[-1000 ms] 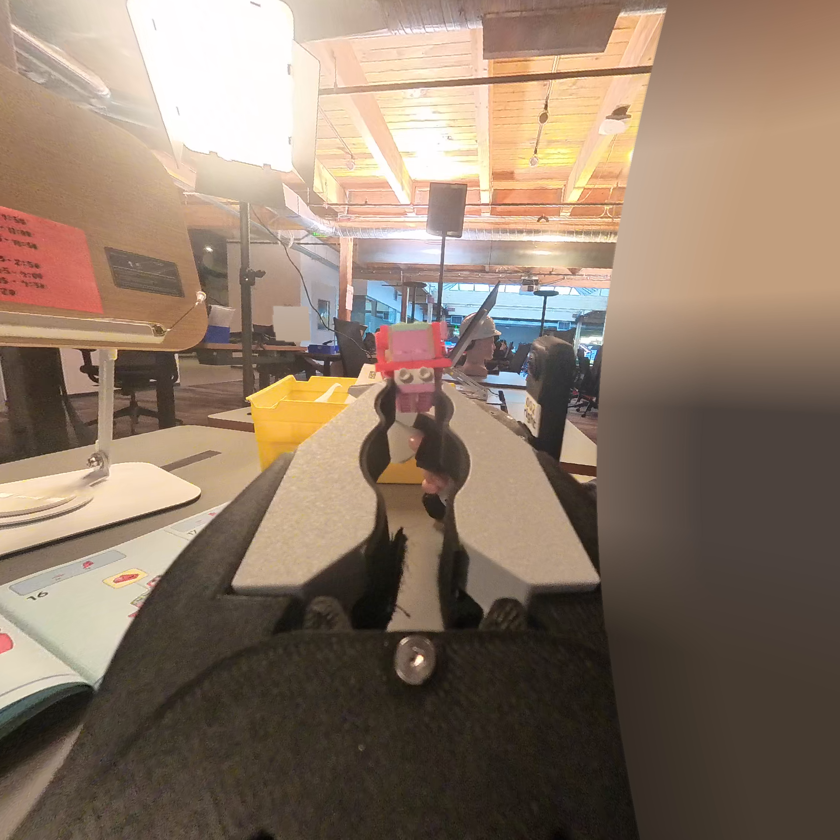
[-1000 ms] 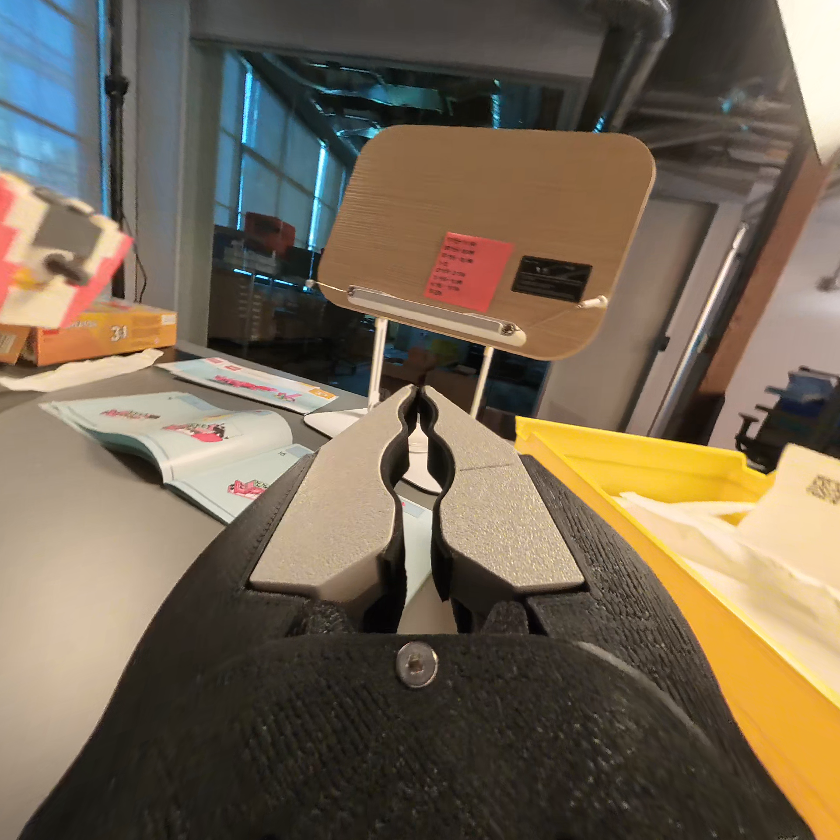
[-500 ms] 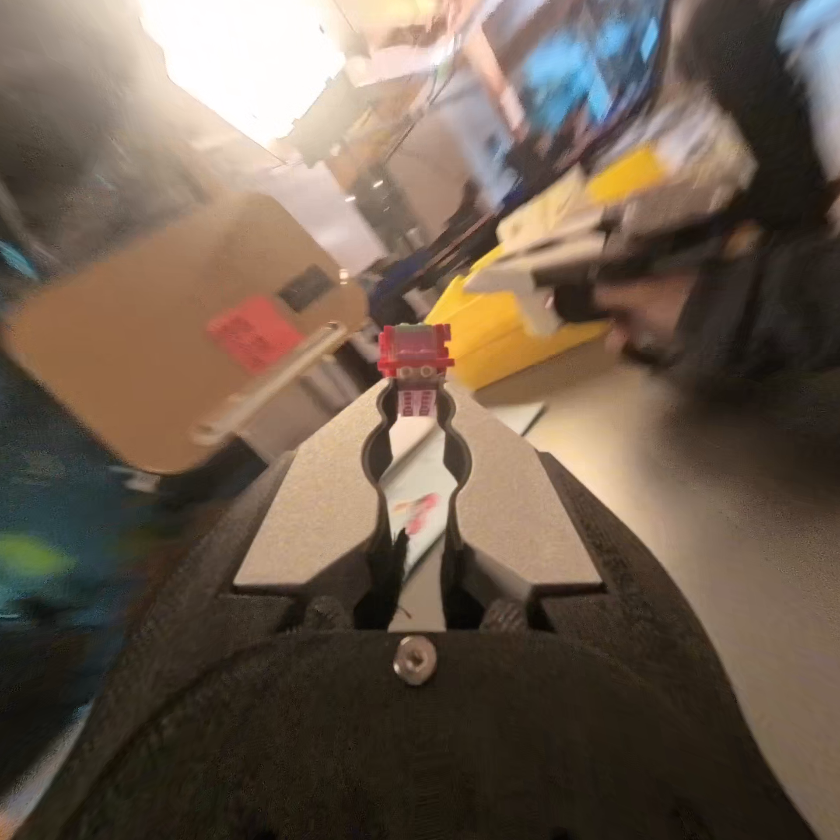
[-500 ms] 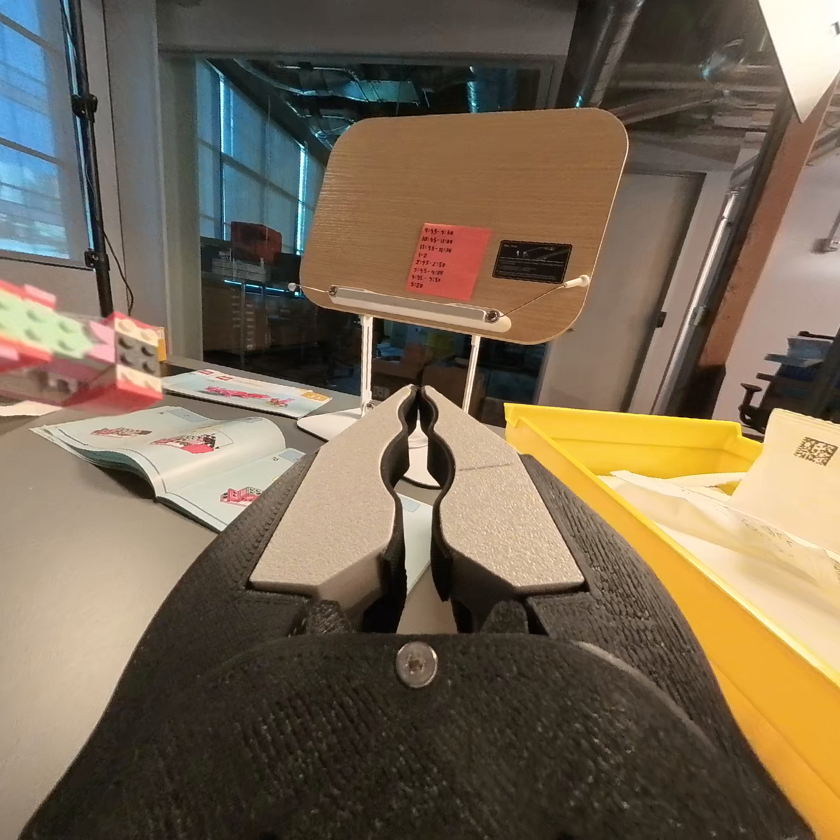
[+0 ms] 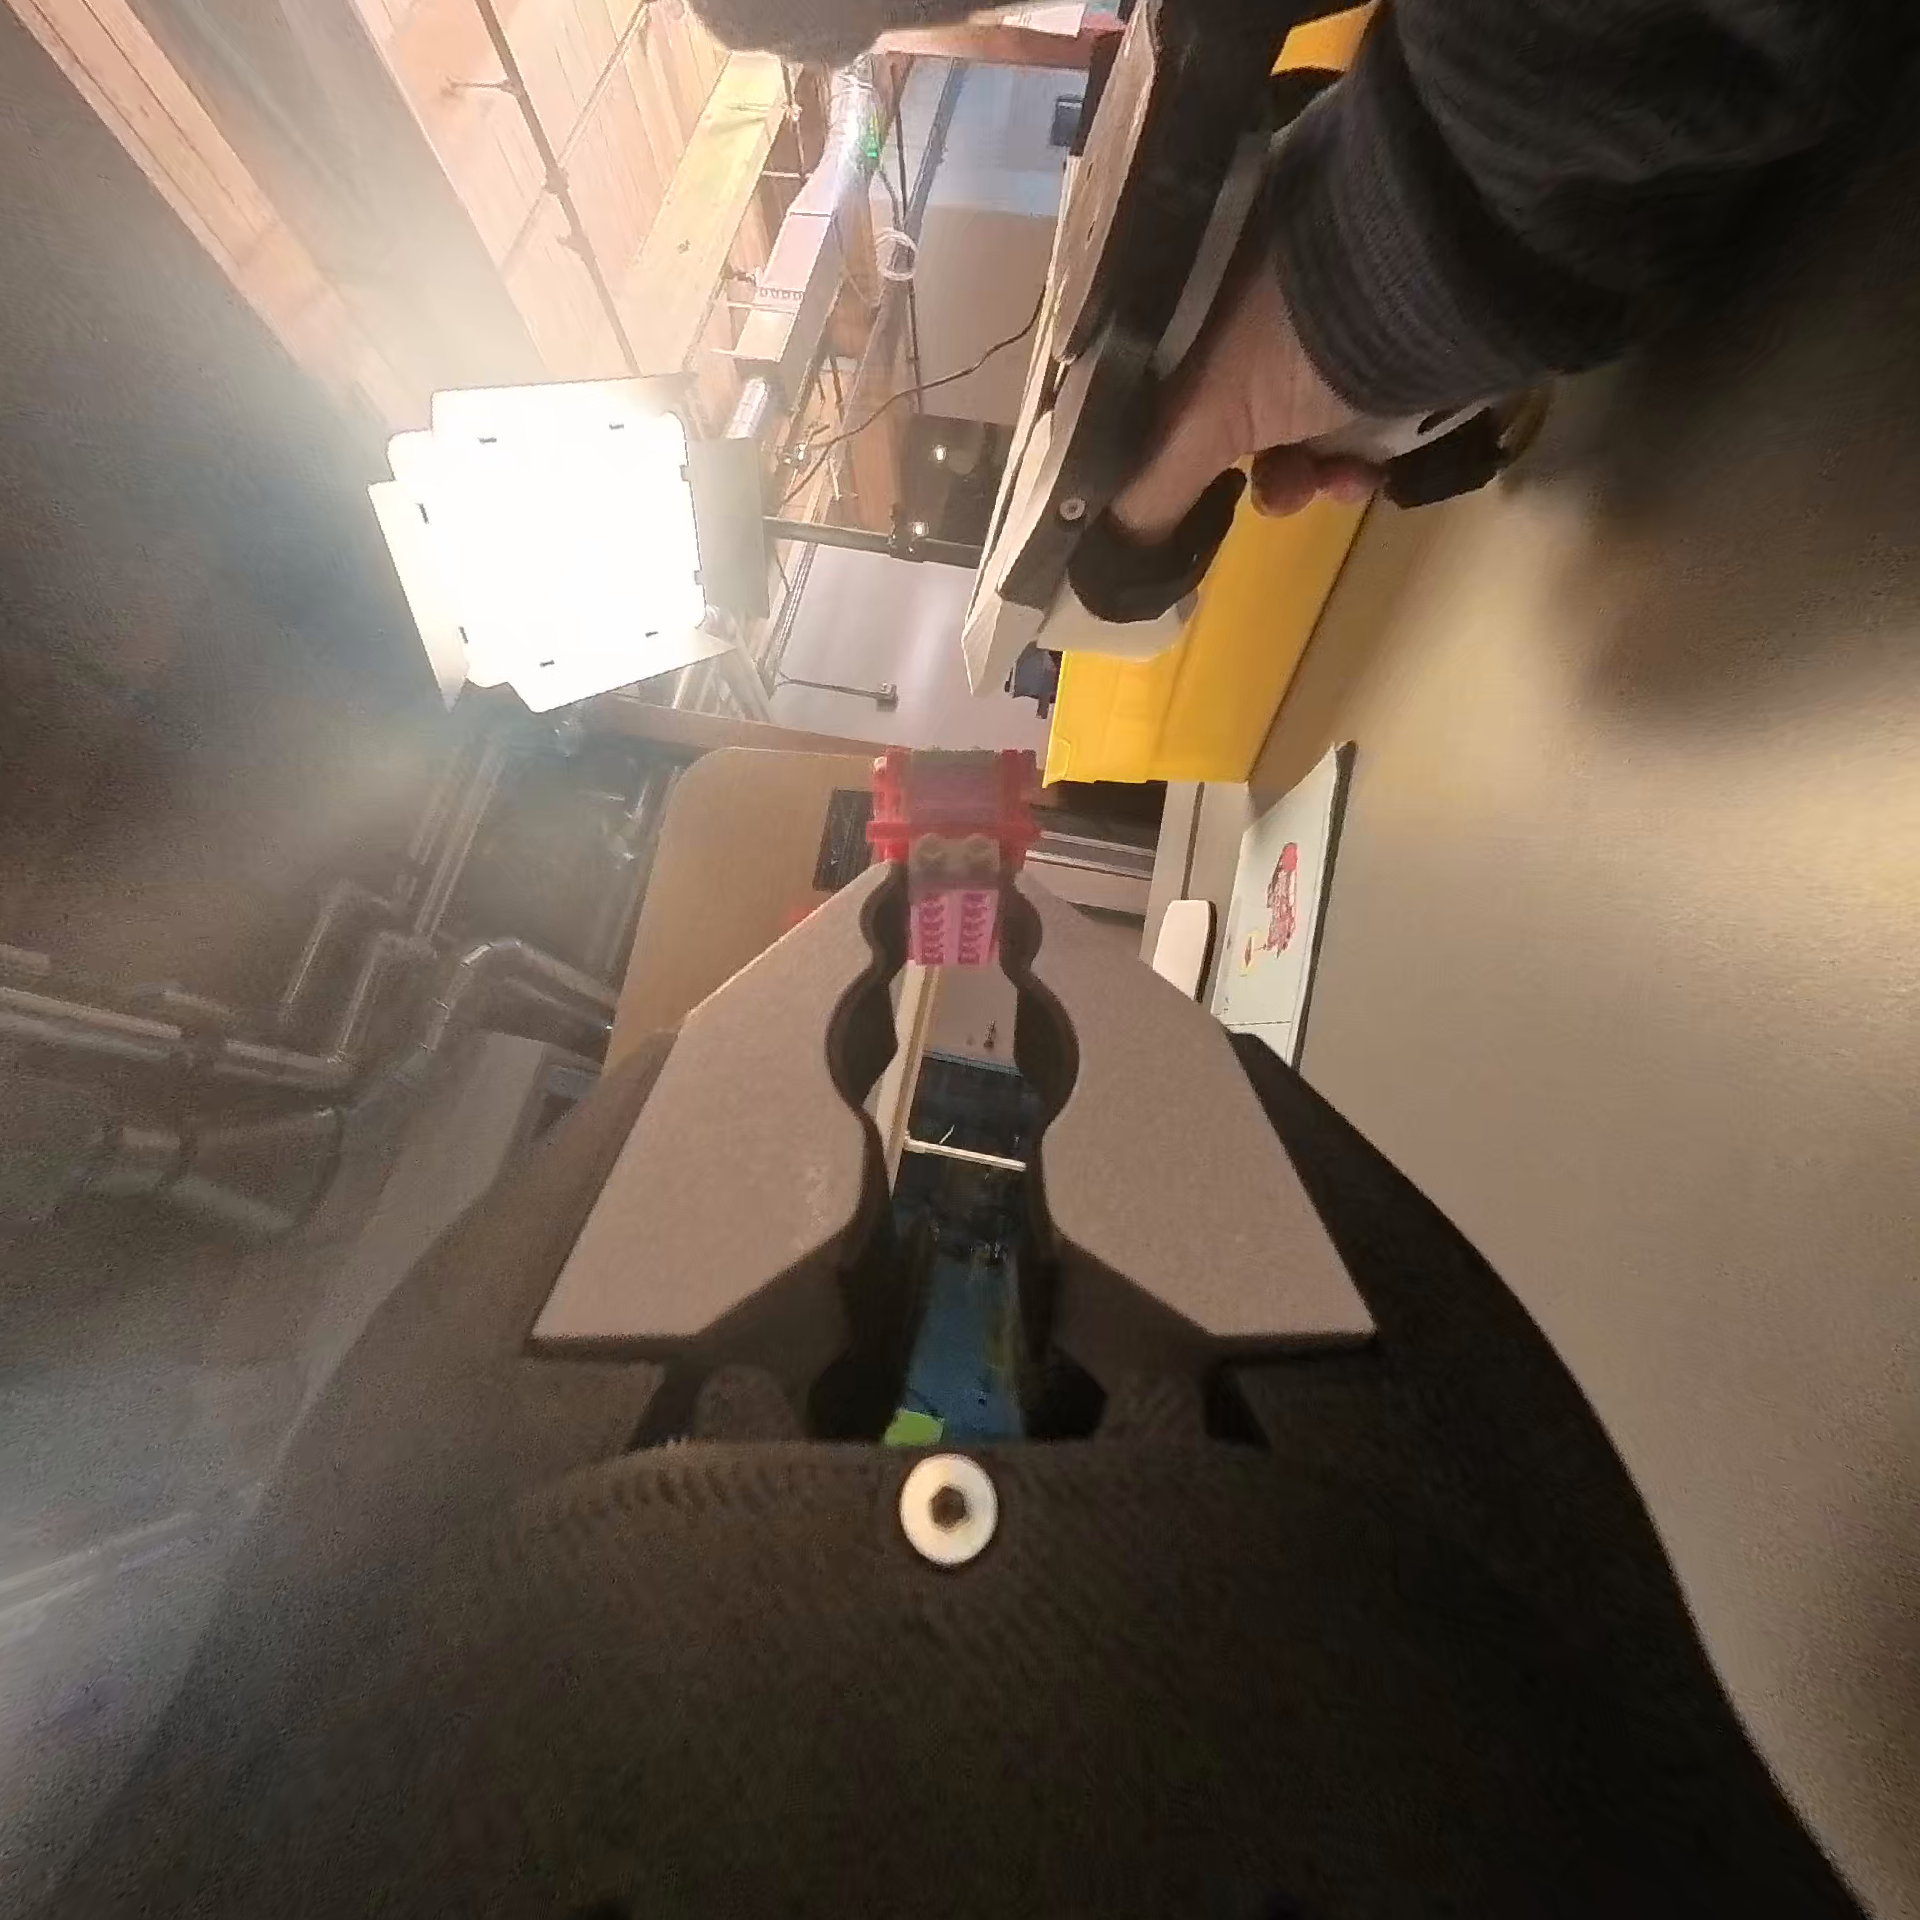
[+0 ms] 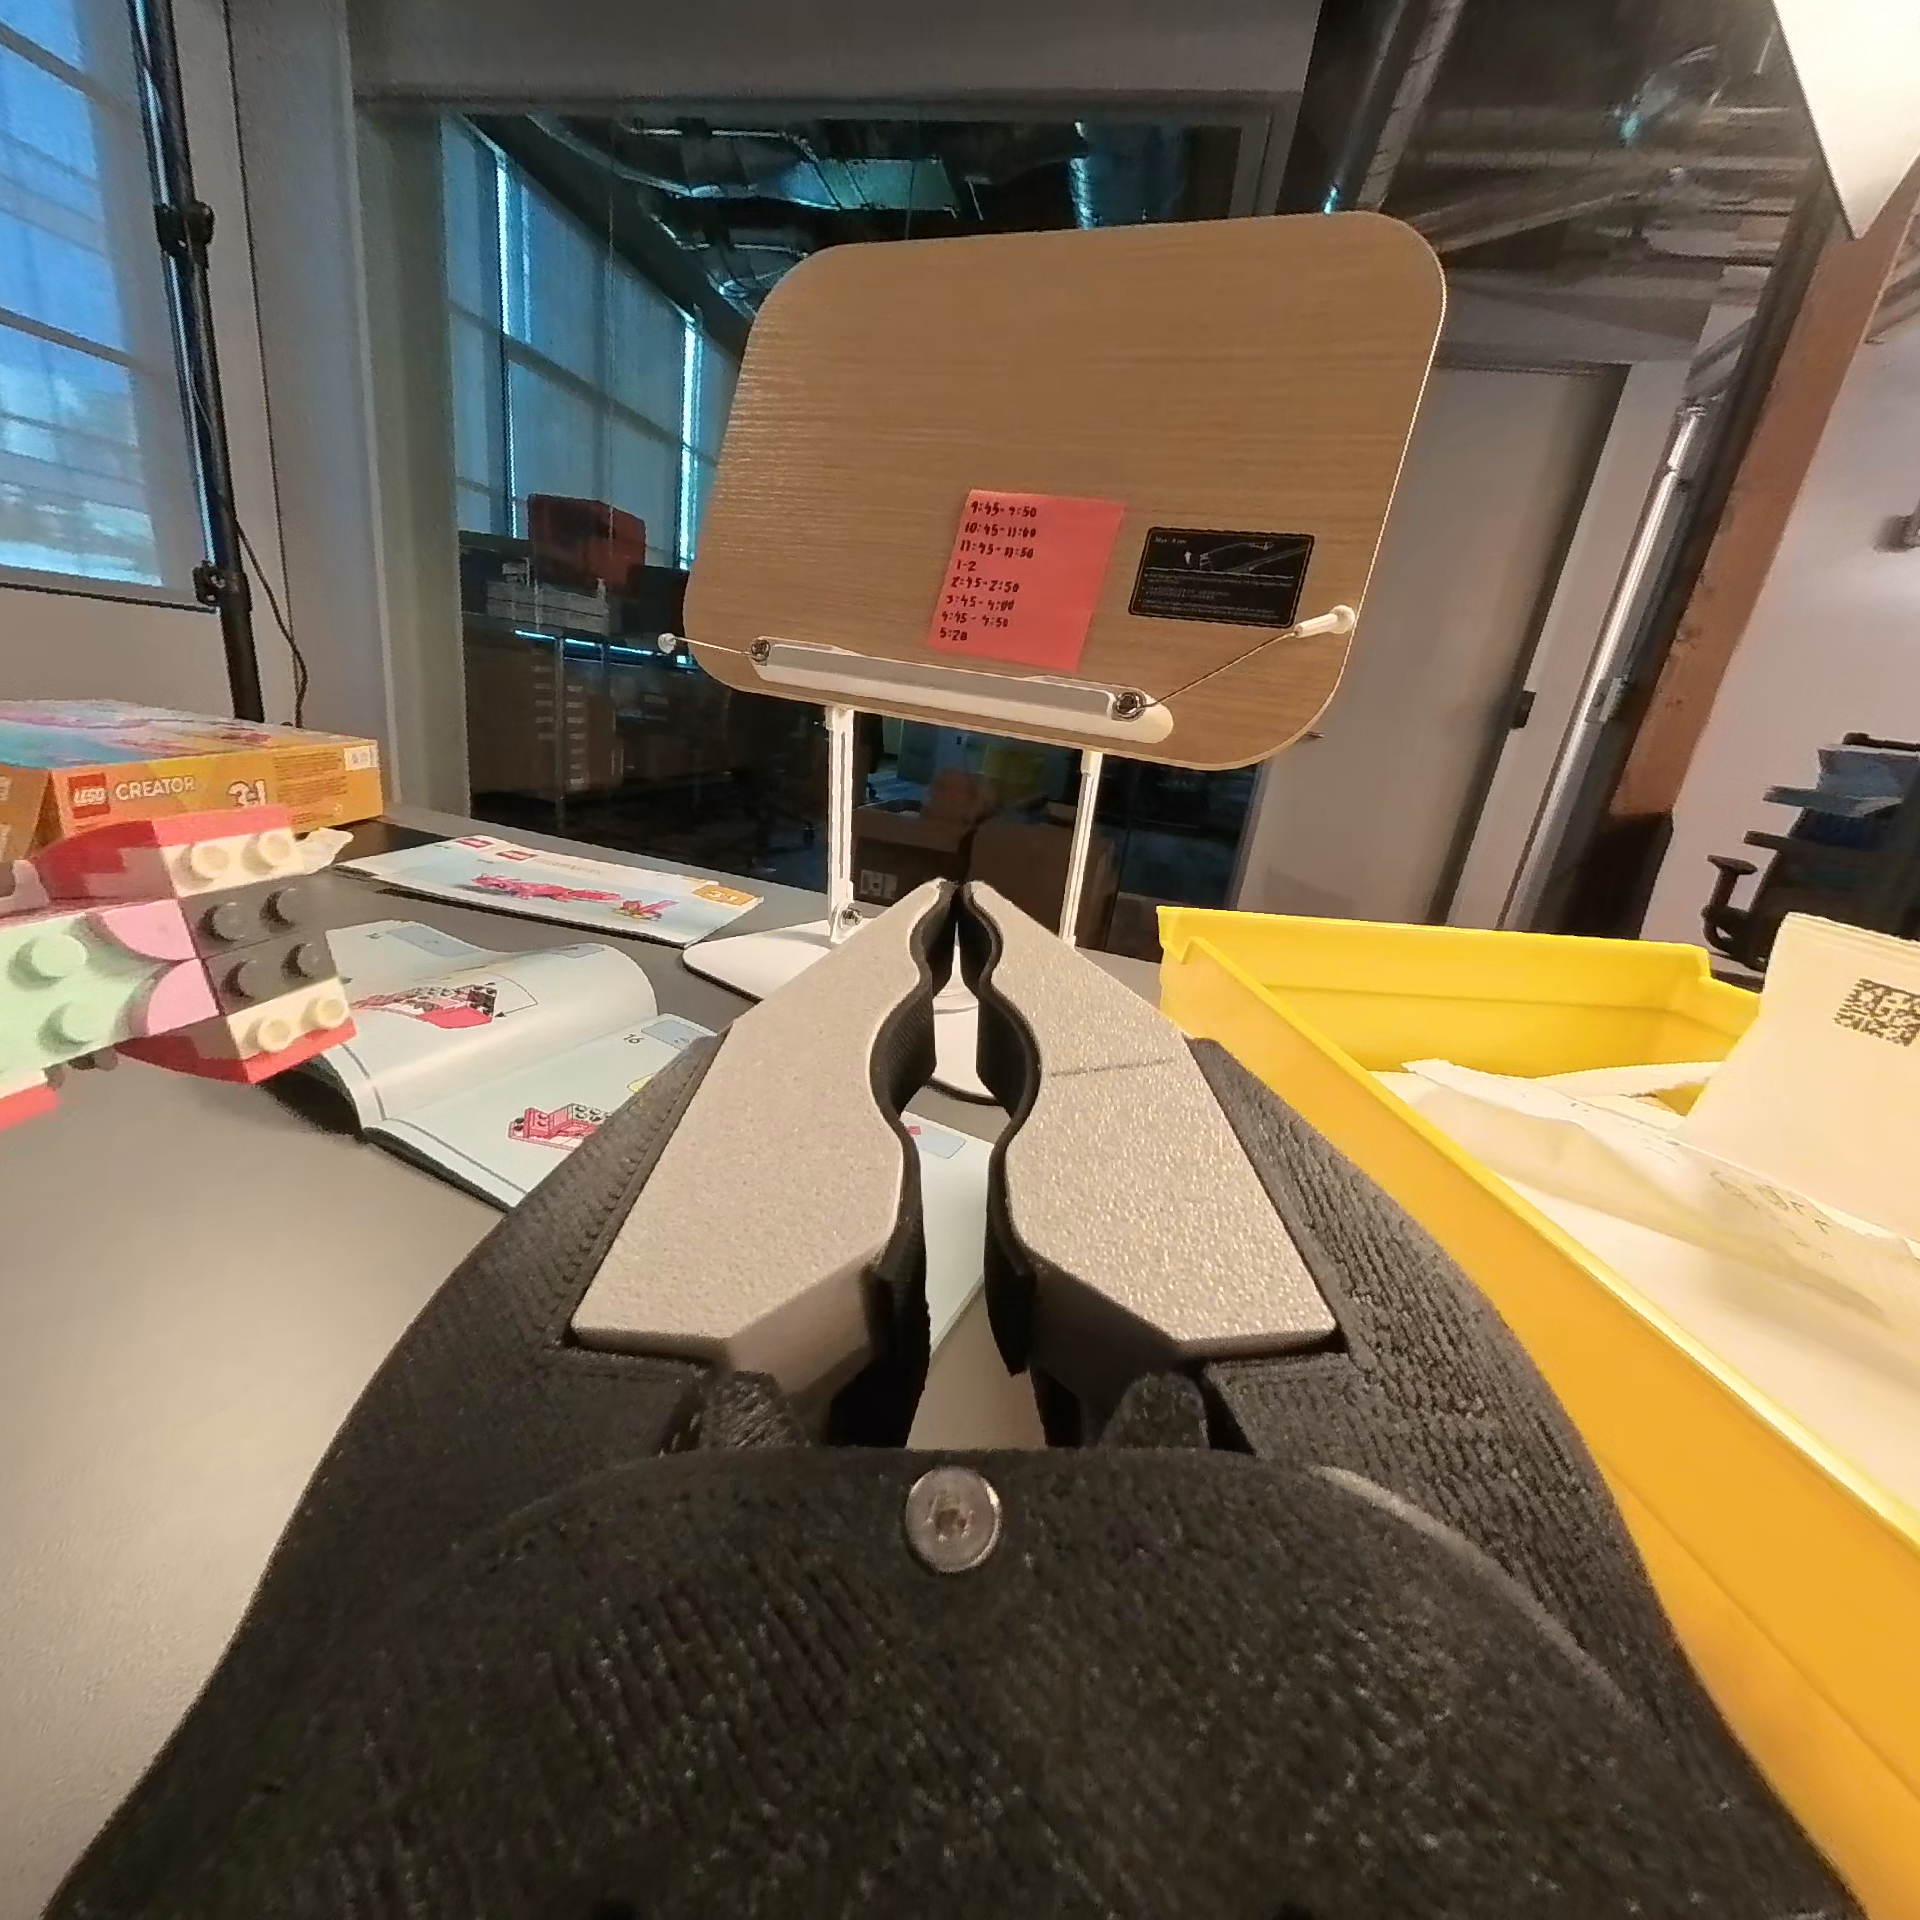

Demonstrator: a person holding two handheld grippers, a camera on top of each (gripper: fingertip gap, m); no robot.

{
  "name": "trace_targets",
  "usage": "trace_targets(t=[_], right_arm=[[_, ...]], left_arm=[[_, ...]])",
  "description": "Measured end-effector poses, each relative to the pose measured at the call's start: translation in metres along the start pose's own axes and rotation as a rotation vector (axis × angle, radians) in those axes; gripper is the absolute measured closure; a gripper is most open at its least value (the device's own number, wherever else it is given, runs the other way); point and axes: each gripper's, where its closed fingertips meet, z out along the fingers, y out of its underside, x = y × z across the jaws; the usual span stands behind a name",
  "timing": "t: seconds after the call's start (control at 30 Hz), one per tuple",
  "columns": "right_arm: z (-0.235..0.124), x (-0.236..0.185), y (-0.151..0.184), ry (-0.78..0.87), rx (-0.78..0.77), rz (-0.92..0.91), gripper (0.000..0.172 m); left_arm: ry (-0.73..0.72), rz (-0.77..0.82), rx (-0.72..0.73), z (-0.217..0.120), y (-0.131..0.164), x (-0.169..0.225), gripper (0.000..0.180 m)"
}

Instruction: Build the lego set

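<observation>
My left gripper [image 5: 954, 902] is shut on a small brick model [image 5: 951, 831] of red, pink and grey bricks, held at the fingertips up in the air; the view is rolled on its side. The same model [image 6: 156, 945] shows at the left edge of the right wrist view, with pale green, pink, grey, white and red bricks. My right gripper [image 6: 954, 902] is shut with nothing between its fingertips, above the grey table [image 6: 156, 1299]. It also shows in the left wrist view [image 5: 1049, 520], held by a hand [image 5: 1236, 416] over the yellow bin [image 5: 1195, 665].
A wooden book stand [image 6: 1060, 499] with a red note stands ahead. Open instruction booklets [image 6: 488, 1029] lie on the table. The yellow bin [image 6: 1455, 997] with white papers is at the right. A toy box [image 6: 187, 774] sits far left. A bright light panel [image 5: 551, 540] shines. The grippers' ends are close to 15 cm from one another.
My left gripper has rolled onto its side and swung round, keeping the brick model in its grasp. The model has moved lower and closer in the right wrist view. The right gripper stays shut.
</observation>
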Motion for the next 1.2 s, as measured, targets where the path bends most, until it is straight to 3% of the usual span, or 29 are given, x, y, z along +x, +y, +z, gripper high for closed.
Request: trace_targets(t=[0.7, 0.8, 1.2], right_arm=[[0.0, -0.001, 0.001, -0.016, -0.015, 0.034, 0.171], [0.0, -0.002, 0.003, -0.039, -0.053, 0.112, 0.153], [-0.002, -0.001, 0.0, -0.049, -0.06, 0.093, 0.155]], left_arm=[[0.107, 0.009, -0.004, 0.003, 0.0, 0.02, 0.164], [0.132, 0.003, -0.025, 0.004, 0.004, 0.024, 0.164], [0.164, -0.007, -0.037, 0.006, 0.006, 0.029, 0.164]])
